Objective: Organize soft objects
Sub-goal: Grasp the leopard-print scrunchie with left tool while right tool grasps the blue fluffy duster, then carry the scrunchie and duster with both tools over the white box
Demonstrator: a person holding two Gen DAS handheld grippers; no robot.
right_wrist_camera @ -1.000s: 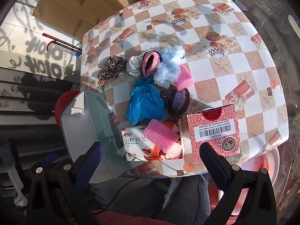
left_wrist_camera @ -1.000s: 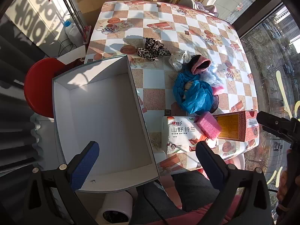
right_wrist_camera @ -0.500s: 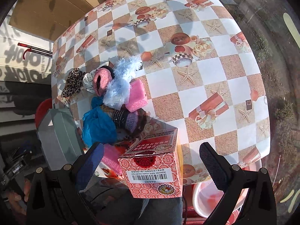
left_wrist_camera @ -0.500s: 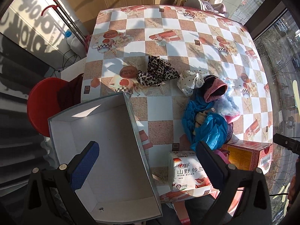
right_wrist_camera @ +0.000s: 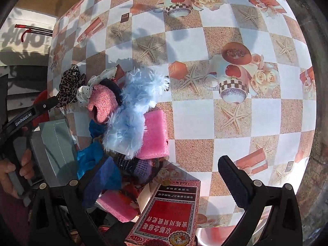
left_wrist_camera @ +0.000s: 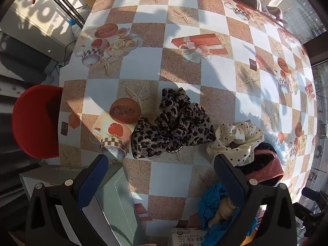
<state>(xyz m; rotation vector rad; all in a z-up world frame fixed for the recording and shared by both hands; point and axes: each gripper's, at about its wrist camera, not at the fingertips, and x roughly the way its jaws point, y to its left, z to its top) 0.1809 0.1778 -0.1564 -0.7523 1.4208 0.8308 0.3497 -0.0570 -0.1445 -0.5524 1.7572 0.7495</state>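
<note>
My left gripper (left_wrist_camera: 160,176) is open and empty, just short of a leopard-print scrunchie (left_wrist_camera: 174,123). A cream polka-dot scrunchie (left_wrist_camera: 235,137) and a pink knit piece (left_wrist_camera: 266,164) lie to its right, with blue cloth (left_wrist_camera: 213,207) below. My right gripper (right_wrist_camera: 164,174) is open and empty above a pile: fluffy light-blue piece (right_wrist_camera: 133,112), pink sponge (right_wrist_camera: 153,135), pink knit piece (right_wrist_camera: 102,104), blue cloth (right_wrist_camera: 88,160), dark knit piece (right_wrist_camera: 141,168). The grey storage box (left_wrist_camera: 116,205) stands at the table's left edge.
A red carton (right_wrist_camera: 170,215) and a tissue pack (left_wrist_camera: 188,237) lie at the near table edge. A second pink sponge (right_wrist_camera: 116,207) sits by them. A red stool (left_wrist_camera: 34,121) stands left of the checkered table (left_wrist_camera: 184,67).
Both grippers have moved forward and lower over the table. The leopard scrunchie now sits right ahead of the left gripper; the pile sits under the right one. Both stay open.
</note>
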